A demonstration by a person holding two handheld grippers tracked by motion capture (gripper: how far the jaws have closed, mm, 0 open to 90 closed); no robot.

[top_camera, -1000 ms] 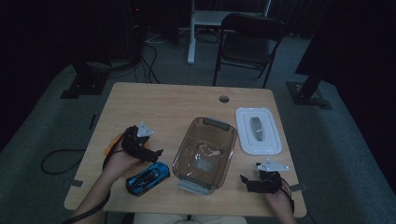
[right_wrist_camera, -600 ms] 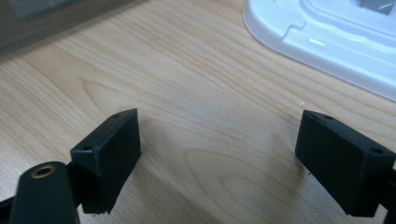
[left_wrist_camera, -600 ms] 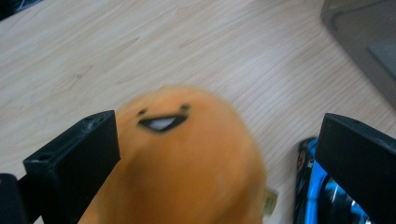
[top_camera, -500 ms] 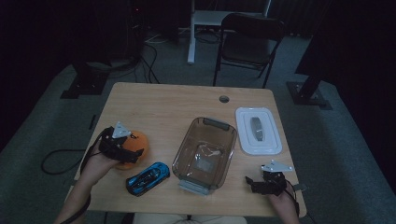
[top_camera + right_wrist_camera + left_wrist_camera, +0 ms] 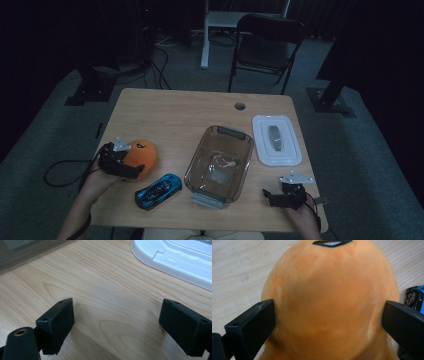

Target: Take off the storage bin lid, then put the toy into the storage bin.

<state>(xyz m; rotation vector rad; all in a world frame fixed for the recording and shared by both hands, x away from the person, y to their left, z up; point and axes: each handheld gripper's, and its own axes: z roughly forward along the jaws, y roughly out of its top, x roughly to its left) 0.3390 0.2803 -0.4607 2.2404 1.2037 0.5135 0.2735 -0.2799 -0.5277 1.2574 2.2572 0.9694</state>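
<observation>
An orange plush toy (image 5: 141,151) lies at the table's left, and in the left gripper view the orange plush toy (image 5: 332,297) bulges between my jaws. My left gripper (image 5: 125,165) (image 5: 329,315) stands open with one jaw on each side of the toy; the left jaw touches its fabric. A blue toy car (image 5: 158,190) lies just right of the toy, near the front edge. My right gripper (image 5: 270,196) (image 5: 117,315) is open low over bare wood at the front right, nothing between its jaws. A clear glass dish (image 5: 220,165) sits mid-table, empty.
A white lid (image 5: 276,140) (image 5: 175,257) lies right of the dish, beyond my right gripper. The wooden table (image 5: 185,112) has a cable hole (image 5: 240,106) near its far edge. A folding chair (image 5: 265,45) stands behind the table.
My left gripper has drawn back left and toward the front edge, uncovering the orange plush, and now stands with its jaws around the toy. The right gripper has barely shifted.
</observation>
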